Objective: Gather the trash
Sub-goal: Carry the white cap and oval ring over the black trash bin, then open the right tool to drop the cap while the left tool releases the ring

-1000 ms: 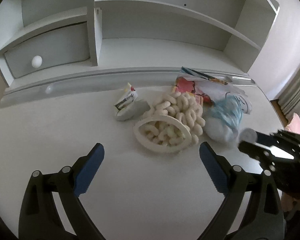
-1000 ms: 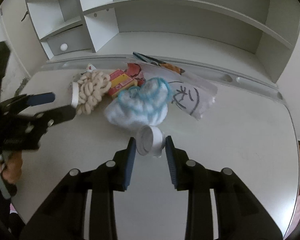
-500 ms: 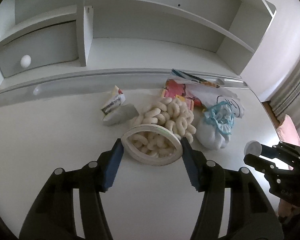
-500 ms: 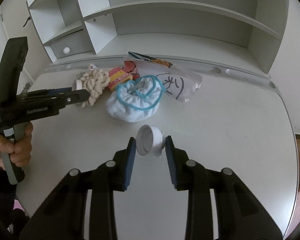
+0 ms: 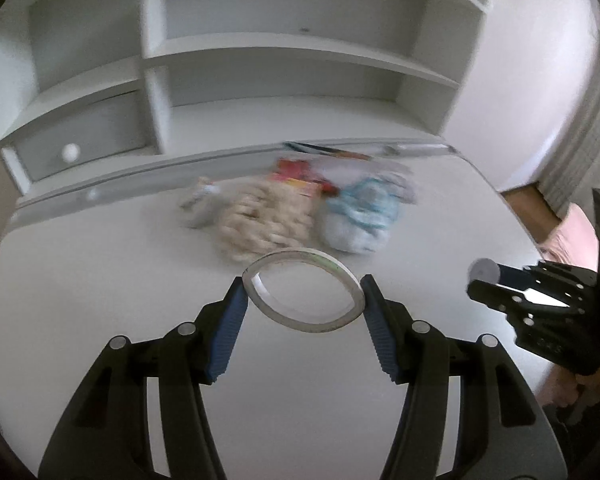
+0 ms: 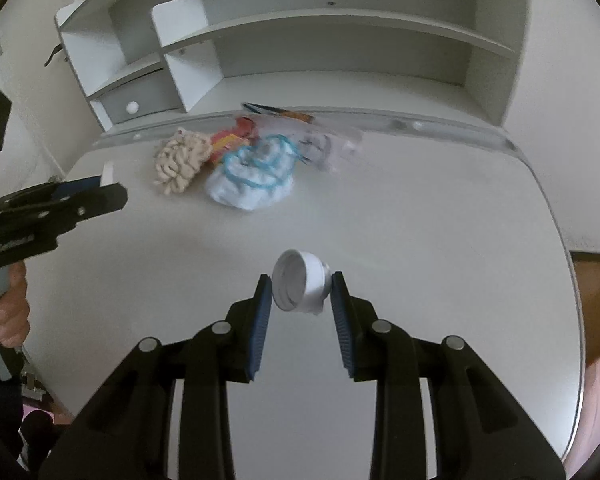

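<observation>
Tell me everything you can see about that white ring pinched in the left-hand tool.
The white ring is a thin, hollow hoop, possibly a roll of tape or a paper band, squeezed into an oval. The left hand-held gripper clamps it, one blue pad on each side. It is open through the middle, with the desk showing through it, and sits in front of the blurred trash pile.

- My left gripper (image 5: 302, 302): matte black plastic arms, ribbed blue pads (image 5: 230, 330) lining the inner faces.
- Round silver screw heads sit behind the pads.
- My right gripper (image 6: 300, 292): same black frame, blue ribbed pads (image 6: 260, 324), silver screws.
</observation>
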